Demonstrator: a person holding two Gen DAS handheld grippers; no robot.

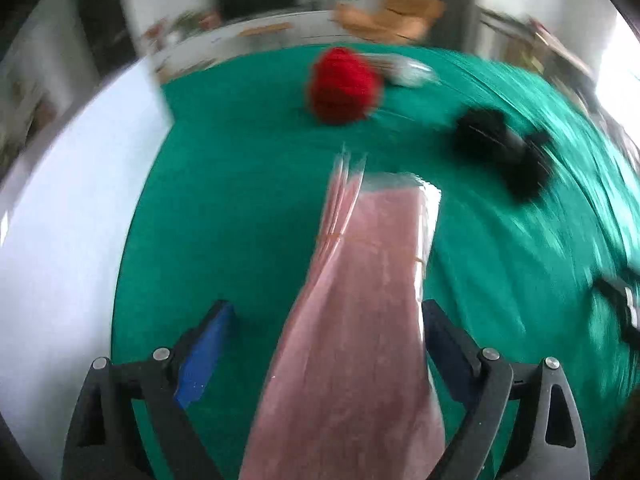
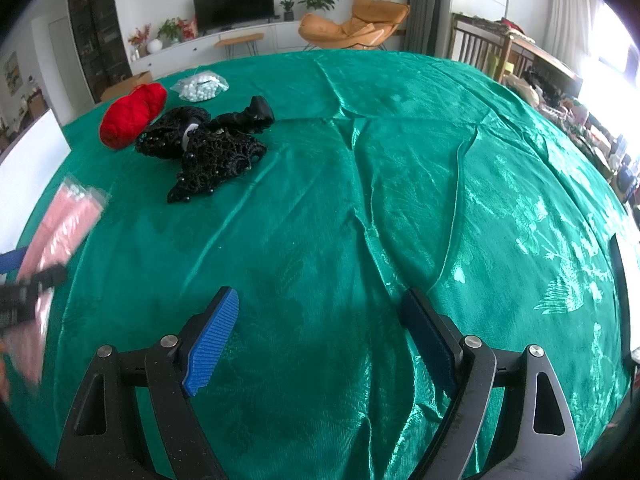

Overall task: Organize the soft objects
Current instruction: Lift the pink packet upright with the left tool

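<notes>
A pink fabric pack in clear wrap [image 1: 360,320] lies between the fingers of my left gripper [image 1: 324,340]; the jaws stand wide apart and only the right pad is near it. The pack also shows in the right wrist view [image 2: 60,224] at the left edge. A red yarn bundle [image 1: 342,84] [image 2: 132,114], a black lace bundle [image 1: 500,148] [image 2: 208,148] and a clear bag of white balls [image 1: 408,70] [image 2: 200,86] lie on the green cloth. My right gripper [image 2: 320,336] is open and empty over bare cloth.
The green satin cloth [image 2: 400,200] covers the whole table, with wrinkles. A white board [image 2: 28,156] stands at the left edge. The left wrist view is motion-blurred. A room with chair and TV lies beyond the table.
</notes>
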